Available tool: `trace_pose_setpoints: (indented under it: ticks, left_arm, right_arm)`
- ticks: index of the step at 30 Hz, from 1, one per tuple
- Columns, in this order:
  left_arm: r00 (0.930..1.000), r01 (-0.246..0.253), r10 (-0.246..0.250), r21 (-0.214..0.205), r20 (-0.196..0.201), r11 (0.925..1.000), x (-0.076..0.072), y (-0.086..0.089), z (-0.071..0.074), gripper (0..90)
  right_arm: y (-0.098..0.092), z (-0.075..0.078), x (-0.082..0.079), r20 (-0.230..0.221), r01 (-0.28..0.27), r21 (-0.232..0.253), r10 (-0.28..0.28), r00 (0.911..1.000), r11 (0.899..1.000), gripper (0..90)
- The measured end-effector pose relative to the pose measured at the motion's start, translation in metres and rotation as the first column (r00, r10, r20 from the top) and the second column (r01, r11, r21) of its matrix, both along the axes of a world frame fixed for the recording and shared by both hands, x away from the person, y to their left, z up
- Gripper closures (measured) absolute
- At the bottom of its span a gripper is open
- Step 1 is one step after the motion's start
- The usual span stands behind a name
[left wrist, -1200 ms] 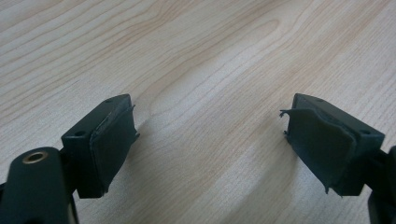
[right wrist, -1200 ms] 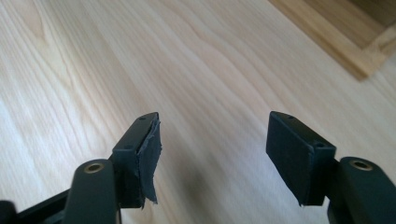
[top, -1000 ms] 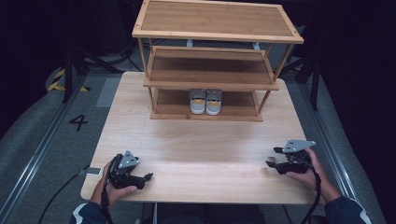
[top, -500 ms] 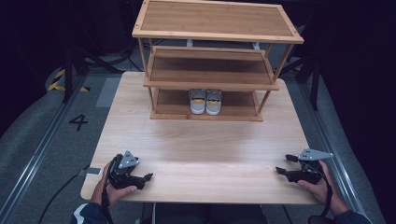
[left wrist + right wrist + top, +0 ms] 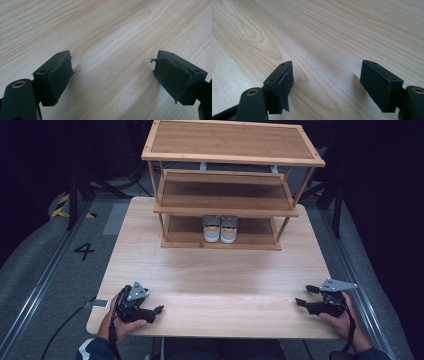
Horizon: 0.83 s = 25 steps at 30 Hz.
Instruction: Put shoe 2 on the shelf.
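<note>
A pair of grey shoes with yellow heel tabs [image 5: 220, 228] stands side by side on the bottom shelf of a three-tier wooden rack [image 5: 227, 195] at the back of the table. My left gripper [image 5: 156, 311] rests near the table's front left corner, held by a hand, jaws apart. Its own view has the left gripper [image 5: 112, 72] open over bare wood. My right gripper [image 5: 305, 296] lies at the front right edge, pointing left. Nothing but wood grain lies between the wide-spread jaws of the right gripper [image 5: 327, 80] in its own view.
The light wooden table [image 5: 215, 275] stretches bare between the rack and the two grippers. Dark floor with a painted "4" [image 5: 84, 251] and metal rails [image 5: 40, 285] lies to the left. A small white tag [image 5: 100, 303] sits at the front left edge.
My right gripper has shifted right and toward the front edge of the table, then settled there. The left gripper has stayed in place.
</note>
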<state>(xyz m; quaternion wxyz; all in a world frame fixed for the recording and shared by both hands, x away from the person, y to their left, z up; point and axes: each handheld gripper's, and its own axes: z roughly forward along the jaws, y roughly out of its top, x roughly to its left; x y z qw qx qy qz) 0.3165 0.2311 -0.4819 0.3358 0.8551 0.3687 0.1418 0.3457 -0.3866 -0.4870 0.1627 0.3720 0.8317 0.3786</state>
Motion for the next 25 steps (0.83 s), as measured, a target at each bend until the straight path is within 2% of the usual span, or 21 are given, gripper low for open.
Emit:
trace_pose_setpoints:
  ticks: [5,13,20,25]
  left_arm:
    - [1.0000,-0.002,0.002,0.003,0.001,1.0000,0.0004,0.0001,0.0001,15.3]
    - [0.9998,-0.020,0.019,-0.019,-0.002,0.9996,0.0007,-0.0012,-0.0012,15.3]
    - [0.9998,-0.020,0.020,-0.003,0.008,0.9998,0.0022,-0.0008,-0.0005,15.3]
    - [0.9997,-0.025,0.025,-0.008,0.007,0.9997,0.0028,-0.0013,-0.0007,15.3]
  right_arm:
    - [0.0002,0.0000,0.0000,0.000,0.000,-0.001,0.000,1.0000,1.000,27.1]
    - [0.0002,0.0000,0.0001,-0.001,0.007,-0.003,-0.007,1.0000,1.000,26.0]
    - [-0.0005,0.0000,0.0003,-0.001,0.008,-0.001,-0.008,1.0000,1.000,26.1]
    - [-0.0009,0.0000,0.0006,-0.004,0.015,0.004,-0.015,0.9999,1.000,25.3]
